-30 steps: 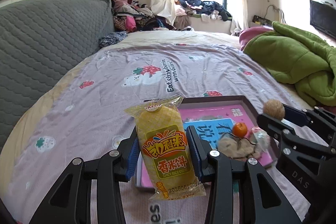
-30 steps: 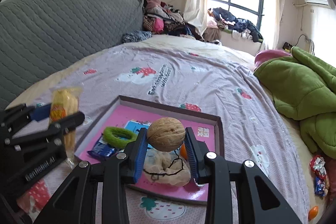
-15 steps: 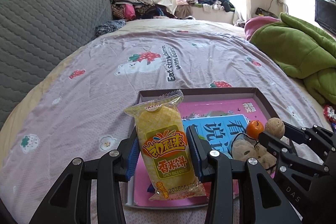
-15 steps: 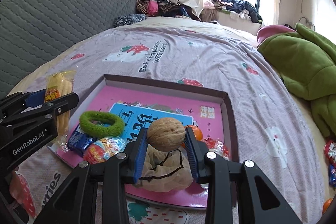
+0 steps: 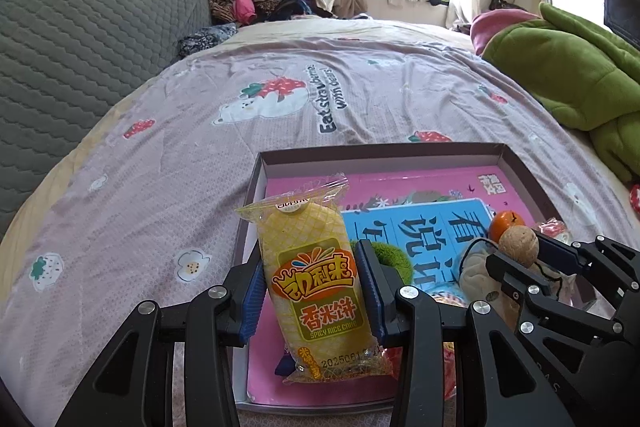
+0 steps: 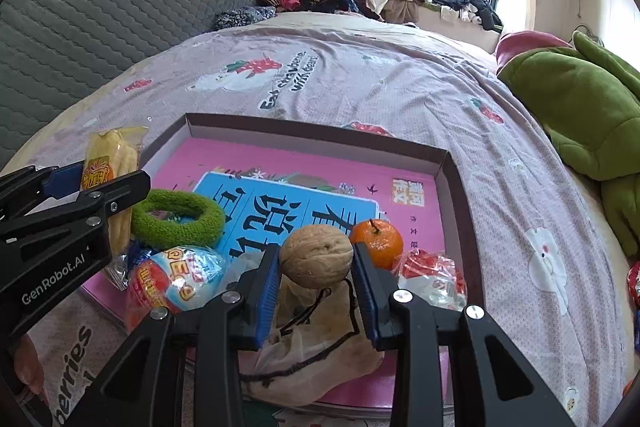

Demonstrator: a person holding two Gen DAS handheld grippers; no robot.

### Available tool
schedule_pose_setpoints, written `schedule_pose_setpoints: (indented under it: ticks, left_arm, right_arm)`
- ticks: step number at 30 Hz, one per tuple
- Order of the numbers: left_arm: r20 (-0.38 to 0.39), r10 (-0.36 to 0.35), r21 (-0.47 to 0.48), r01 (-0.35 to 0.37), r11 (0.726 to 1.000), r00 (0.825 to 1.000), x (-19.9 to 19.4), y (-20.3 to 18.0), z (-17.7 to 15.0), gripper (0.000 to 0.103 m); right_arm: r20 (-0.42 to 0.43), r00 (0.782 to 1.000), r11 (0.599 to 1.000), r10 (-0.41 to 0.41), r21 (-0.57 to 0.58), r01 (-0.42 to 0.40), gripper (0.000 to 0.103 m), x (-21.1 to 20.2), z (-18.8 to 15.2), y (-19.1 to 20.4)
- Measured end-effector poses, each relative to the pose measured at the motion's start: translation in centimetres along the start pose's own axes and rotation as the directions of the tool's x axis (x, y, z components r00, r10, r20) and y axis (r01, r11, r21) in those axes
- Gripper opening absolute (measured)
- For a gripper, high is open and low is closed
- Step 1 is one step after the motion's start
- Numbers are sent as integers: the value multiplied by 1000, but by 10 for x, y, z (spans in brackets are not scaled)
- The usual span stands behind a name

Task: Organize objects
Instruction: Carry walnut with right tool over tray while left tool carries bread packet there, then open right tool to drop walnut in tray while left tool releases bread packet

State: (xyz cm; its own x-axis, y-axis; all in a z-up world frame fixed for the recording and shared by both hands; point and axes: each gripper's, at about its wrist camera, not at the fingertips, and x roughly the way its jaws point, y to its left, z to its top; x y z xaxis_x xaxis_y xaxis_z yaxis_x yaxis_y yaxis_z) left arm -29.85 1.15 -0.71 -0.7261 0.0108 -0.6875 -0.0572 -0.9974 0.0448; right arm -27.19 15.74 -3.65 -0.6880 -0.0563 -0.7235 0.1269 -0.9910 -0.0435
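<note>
Grippers both loaded: left gripper pinches a yellow rice-cake packet mid-body, jaws about half apart and pressing the wrapper; right gripper clamps a walnut between its blue pads, jaws narrower. Both hang over the near end of the box lid lying on the bed, its pink book cover as floor. Biggest risk is the soft quilt: the lid sits on bedding, so any push on its rim could tip it and spill the contents. Next, crowding: the near end already holds a cloth pouch, green hair tie, foil snack, red wrapper and orange; the far half is bare. Dropped here, the packet lands on top of the pile and may slide over the near edge. The two tools sit close side by side, so fingers could clash if both release at once. Smallest: the walnut is round and hard, held only at two points; let go above the pouch, it likely rolls and knocks the orange.
</note>
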Motion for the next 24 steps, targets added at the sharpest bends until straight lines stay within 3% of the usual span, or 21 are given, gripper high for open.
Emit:
schedule_pose_setpoints:
  ticks: [11,15,24]
  left_arm:
    - [-30,-13,5,13,1000,999,6,-2,-5,45]
    - [-38,-16,11,17,1000,999,5,-3,-7,45]
    - [-40,-29,9,29,1000,999,0,-3,-11,47]
  right_arm:
    - [-10,1000,1000,-14,21,14,36,1,-4,-4]
    - [-7,1000,999,-21,29,21,45,-1,-3,-5]
    - [-15,1000,999,-19,34,20,50,-4,-6,-7]
